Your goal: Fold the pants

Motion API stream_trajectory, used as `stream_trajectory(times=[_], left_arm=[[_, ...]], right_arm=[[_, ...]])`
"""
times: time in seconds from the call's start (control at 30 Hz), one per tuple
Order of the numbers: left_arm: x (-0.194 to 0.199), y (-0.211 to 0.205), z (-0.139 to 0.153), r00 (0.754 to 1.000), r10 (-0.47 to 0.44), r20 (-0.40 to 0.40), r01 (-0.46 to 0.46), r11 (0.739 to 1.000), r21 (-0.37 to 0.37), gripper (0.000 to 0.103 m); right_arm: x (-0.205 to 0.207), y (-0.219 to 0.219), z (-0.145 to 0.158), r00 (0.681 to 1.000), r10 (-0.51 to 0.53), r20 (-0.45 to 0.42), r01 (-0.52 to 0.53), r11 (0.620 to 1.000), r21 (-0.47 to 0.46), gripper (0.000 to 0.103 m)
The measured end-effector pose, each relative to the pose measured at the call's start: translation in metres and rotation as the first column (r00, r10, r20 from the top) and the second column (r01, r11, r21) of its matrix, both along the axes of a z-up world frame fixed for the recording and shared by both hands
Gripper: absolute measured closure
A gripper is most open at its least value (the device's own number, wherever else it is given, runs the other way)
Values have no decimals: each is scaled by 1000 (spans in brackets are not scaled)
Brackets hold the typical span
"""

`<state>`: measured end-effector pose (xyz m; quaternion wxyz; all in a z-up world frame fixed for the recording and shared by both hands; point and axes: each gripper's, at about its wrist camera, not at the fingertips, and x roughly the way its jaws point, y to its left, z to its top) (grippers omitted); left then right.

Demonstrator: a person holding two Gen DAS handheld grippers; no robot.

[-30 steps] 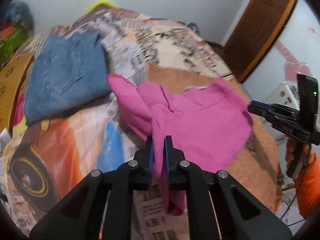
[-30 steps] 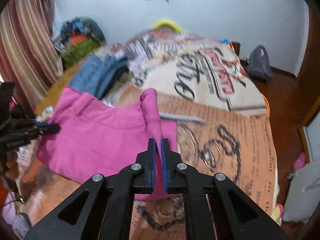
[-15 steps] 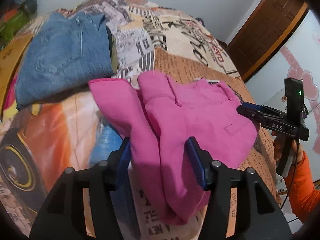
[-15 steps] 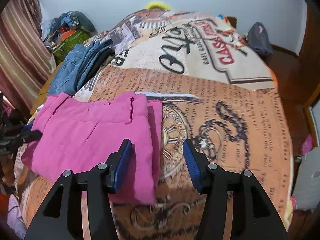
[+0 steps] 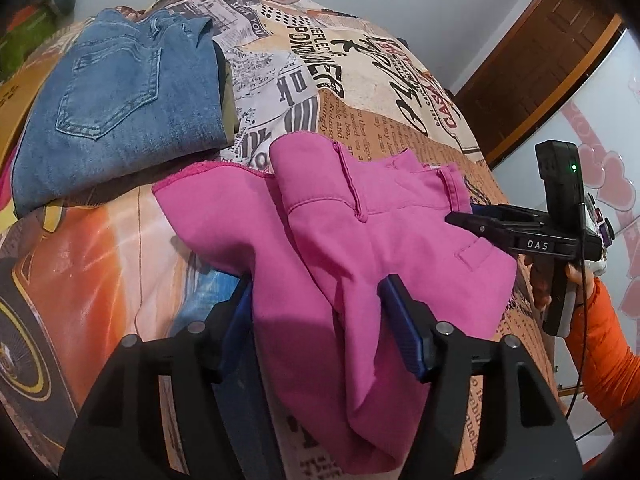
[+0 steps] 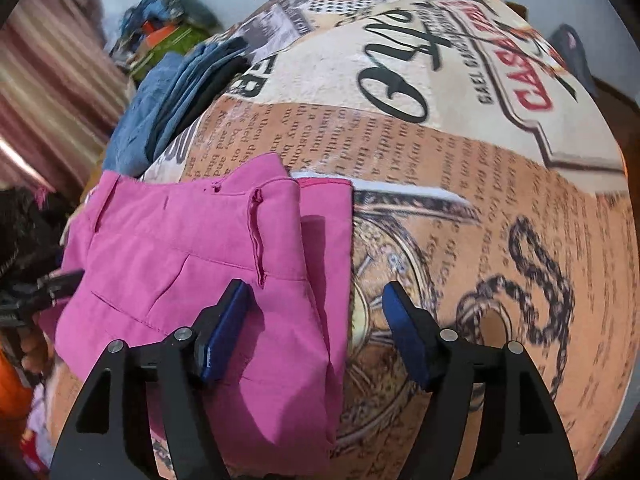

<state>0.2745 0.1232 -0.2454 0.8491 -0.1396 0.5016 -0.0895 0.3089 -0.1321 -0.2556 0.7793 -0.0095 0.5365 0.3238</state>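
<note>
Our left tongs (image 5: 316, 320) and right tongs (image 6: 316, 328) both gape, released, holding nothing. The pink pants (image 5: 360, 248) lie folded on the bedspread (image 6: 460, 208) between and just beyond their tips, presumably dropped there to settle flat.

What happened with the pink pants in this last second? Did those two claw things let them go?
Yes. Both grippers were shut on the pink pants a second ago; the left gripper and right gripper have since opened and released them. The pants dropped flat, folded, onto the printed bedspread. The folded jeans stayed put.
</note>
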Motion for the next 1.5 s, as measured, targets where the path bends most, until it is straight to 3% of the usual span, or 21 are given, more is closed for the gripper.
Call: stream_trajectory(times=[0.07,0.13,0.23,0.3,0.4,0.5,0.7,0.83,1.03,1.2,1.3,1.37,1.5], left_arm=[[1,-2,0,1000,-5,8,5,1000,11,43],[1,-6,2,1000,-14,15,14,1000,22,49],[3,-10,5,1000,-20,20,19,999,30,60],[4,-13,9,999,-23,25,22,999,43,75],[2,-19,19,998,-29,47,24,995,101,86],[-4,-23,29,996,-33,79,22,990,141,89],[-24,-9,59,988,-8,156,-11,993,118,90],[-39,8,83,978,6,210,-30,993,111,90],[-54,37,104,971,18,238,-45,993,110,90],[-62,69,67,991,76,113,-83,995,61,89],[-71,84,42,991,121,64,-125,990,61,88],[-75,90,31,990,137,44,-138,990,38,87],[-79,94,16,989,144,23,-144,989,29,83]], right_arm=[[-1,2,0,999,27,-17,-26,999,25,61],[0,5,0,998,48,-39,-45,997,55,71],[-5,10,3,999,43,-12,-43,999,32,75],[-9,14,6,999,28,17,-28,1000,11,80],[-19,18,16,997,12,81,-10,1000,-28,85],[-28,16,29,991,9,135,-4,999,-38,87],[-48,18,69,978,-20,209,23,1000,-13,90],[-61,31,96,968,12,252,-15,1000,9,96],[-85,74,131,940,62,336,-68,998,8,97],[-80,100,112,951,85,299,-77,996,-40,95],[-71,112,90,965,81,251,-60,994,-91,76],[-67,117,78,967,97,234,-71,991,-117,57],[-59,124,63,965,119,234,-79,982,-174,55]])
